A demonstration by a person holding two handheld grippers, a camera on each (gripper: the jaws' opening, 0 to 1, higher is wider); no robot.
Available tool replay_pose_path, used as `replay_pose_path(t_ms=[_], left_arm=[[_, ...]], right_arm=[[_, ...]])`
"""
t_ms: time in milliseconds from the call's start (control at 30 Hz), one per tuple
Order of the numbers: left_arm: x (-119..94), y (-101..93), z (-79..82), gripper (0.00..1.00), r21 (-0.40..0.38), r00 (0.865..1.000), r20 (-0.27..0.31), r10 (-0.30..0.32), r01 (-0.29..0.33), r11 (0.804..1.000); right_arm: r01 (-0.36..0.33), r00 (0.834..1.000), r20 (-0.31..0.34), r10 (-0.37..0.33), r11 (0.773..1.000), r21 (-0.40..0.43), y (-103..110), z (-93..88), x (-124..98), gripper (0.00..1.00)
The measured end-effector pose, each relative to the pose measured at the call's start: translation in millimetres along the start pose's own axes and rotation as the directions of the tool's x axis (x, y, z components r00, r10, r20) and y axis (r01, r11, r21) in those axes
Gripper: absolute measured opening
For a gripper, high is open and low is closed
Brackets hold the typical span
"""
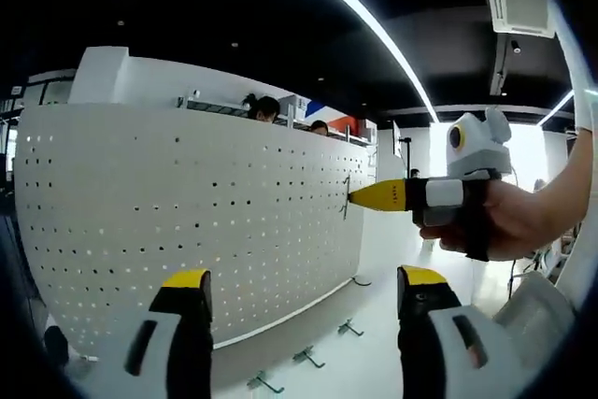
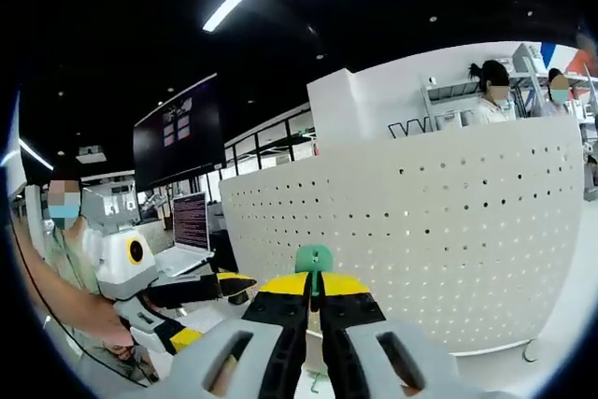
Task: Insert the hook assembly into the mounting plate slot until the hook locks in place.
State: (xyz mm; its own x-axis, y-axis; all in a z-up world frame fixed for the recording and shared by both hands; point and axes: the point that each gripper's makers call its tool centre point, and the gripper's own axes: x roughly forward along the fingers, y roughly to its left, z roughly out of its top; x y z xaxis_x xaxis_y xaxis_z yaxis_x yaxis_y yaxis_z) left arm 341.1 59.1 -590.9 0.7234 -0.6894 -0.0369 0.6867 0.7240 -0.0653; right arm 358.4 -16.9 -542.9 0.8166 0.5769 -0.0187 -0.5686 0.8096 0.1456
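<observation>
No readable text in either view

A laptop screen is showing rows of lines too small to read, and a dark wall display above it is carrying small coloured patches that are staying illegible. The white perforated board is bearing no label or number, and the yellow-tipped right gripper seen in the left gripper view is showing no marking that can be made out.

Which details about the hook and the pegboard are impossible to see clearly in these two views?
- Hook, left gripper view: too small to tell whether it has entered a pegboard hole.
- Right gripper view: the right gripper, jaws shut, covers all but the hook's green end.
- Spare hooks on the table: too small for shape.
- Left gripper: jaws open, empty.
</observation>
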Motion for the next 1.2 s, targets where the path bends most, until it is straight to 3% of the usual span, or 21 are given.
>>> replay_pose_path(t_ms=[500,900,1200], left_arm=[[-18.4,9.9,-6.2,0.83,0.001,0.999,0.010,0.041,-0.041,0.999],[-28.6,11.9,-22.1,0.83,-0.010,0.998,-0.007,0.062,-0.062,0.998],[-32.7,12.1,-23.8,0.83,-0.028,0.998,0.001,0.065,-0.065,0.997]], right_arm=[[0.047,0.999,-0.003,-0.047,0.997,-0.066,-10.8,16.6,11.6,0.01],[0.108,0.991,-0.066,-0.119,0.983,-0.149,-21.0,17.9,20.7,0.01],[0.118,0.989,-0.074,-0.132,0.980,-0.163,-25.8,24.4,26.2,0.01]])
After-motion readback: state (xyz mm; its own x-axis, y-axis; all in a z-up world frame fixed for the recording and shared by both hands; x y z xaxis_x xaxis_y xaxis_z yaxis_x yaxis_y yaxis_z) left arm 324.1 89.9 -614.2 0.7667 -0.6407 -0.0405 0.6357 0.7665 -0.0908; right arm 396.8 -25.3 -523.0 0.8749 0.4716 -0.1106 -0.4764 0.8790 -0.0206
